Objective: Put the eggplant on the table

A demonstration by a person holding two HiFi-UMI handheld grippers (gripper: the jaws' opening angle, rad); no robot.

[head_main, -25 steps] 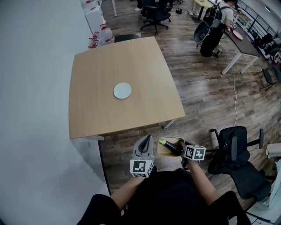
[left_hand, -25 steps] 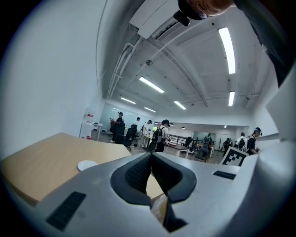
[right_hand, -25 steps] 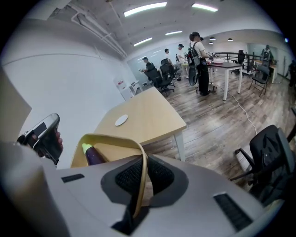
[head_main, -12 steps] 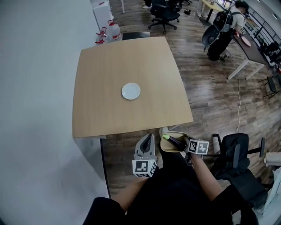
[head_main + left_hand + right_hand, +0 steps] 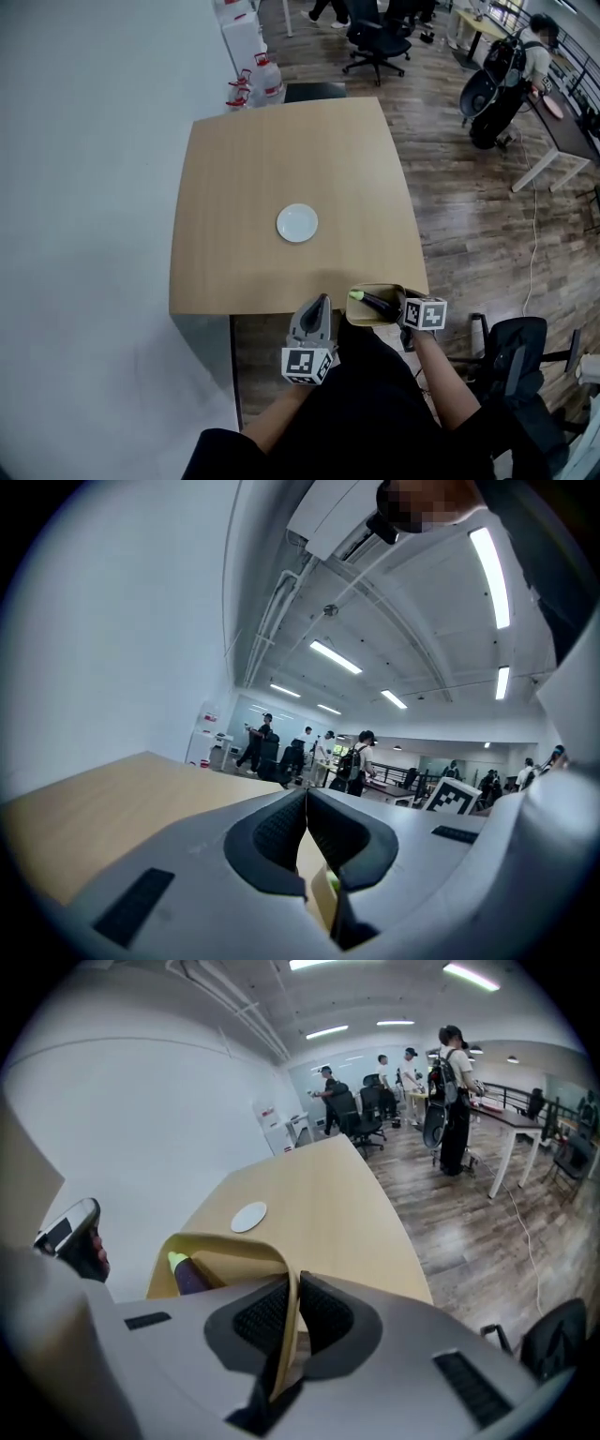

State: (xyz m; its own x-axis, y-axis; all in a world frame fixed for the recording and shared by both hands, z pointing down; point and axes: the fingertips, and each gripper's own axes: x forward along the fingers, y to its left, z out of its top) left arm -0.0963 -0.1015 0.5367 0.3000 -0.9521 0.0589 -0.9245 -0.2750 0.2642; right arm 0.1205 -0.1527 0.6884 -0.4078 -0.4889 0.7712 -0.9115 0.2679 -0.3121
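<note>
A dark purple eggplant (image 5: pixel 378 304) with a green stem end lies in a tan container (image 5: pixel 361 316) held just off the near edge of the wooden table (image 5: pixel 253 169). My right gripper (image 5: pixel 401 315) is shut on the container's right rim. In the right gripper view the thin rim (image 5: pixel 230 1244) runs between the shut jaws of my right gripper (image 5: pixel 292 1314), and the eggplant (image 5: pixel 187 1276) shows inside. My left gripper (image 5: pixel 315 315) hangs to the container's left, shut and holding nothing. In its own view the left gripper (image 5: pixel 307 829) has its pads pressed together.
A small white plate (image 5: pixel 297 223) sits mid-table, also in the right gripper view as the plate (image 5: pixel 248 1215). A white wall runs along the left. An office chair (image 5: pixel 514 361) stands at the right; water jugs (image 5: pixel 255 80), more desks and people are beyond the table.
The table has drawn nearer in the head view. Both grippers and the container with the eggplant now sit at its near edge. Both grips are unchanged.
</note>
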